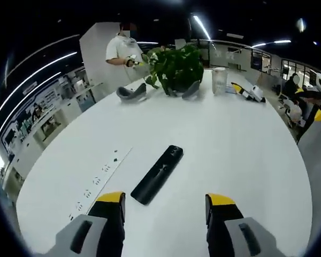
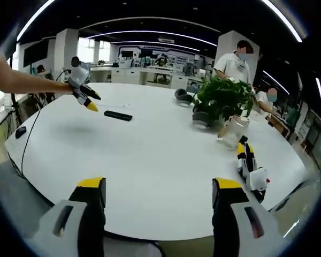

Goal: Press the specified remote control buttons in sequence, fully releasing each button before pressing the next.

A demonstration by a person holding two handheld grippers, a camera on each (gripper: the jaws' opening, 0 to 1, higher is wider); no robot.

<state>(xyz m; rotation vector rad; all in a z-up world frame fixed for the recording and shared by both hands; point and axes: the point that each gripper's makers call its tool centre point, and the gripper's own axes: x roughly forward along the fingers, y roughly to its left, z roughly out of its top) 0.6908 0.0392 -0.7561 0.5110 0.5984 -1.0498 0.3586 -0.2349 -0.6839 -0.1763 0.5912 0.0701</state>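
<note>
A long black remote control point(image 1: 157, 174) lies flat on the round white table point(image 1: 230, 139), slanted, just ahead of my left gripper point(image 1: 166, 202). That gripper is open, its yellow-tipped jaws apart with nothing between them, hovering short of the remote's near end. In the right gripper view the same remote point(image 2: 118, 115) lies far off at the table's left side, with the left gripper point(image 2: 89, 100) held by a person's arm above and beside it. My right gripper point(image 2: 159, 188) is open over the near table edge, holding nothing.
A potted green plant point(image 1: 174, 67) stands at the table's far side, with grey objects point(image 1: 131, 93) beside it, a clear jar point(image 1: 219, 80) and a spare yellow-tipped gripper point(image 2: 249, 163) lying on the table. A socket strip point(image 1: 99, 179) is set in the tabletop left of the remote. People stand behind the table.
</note>
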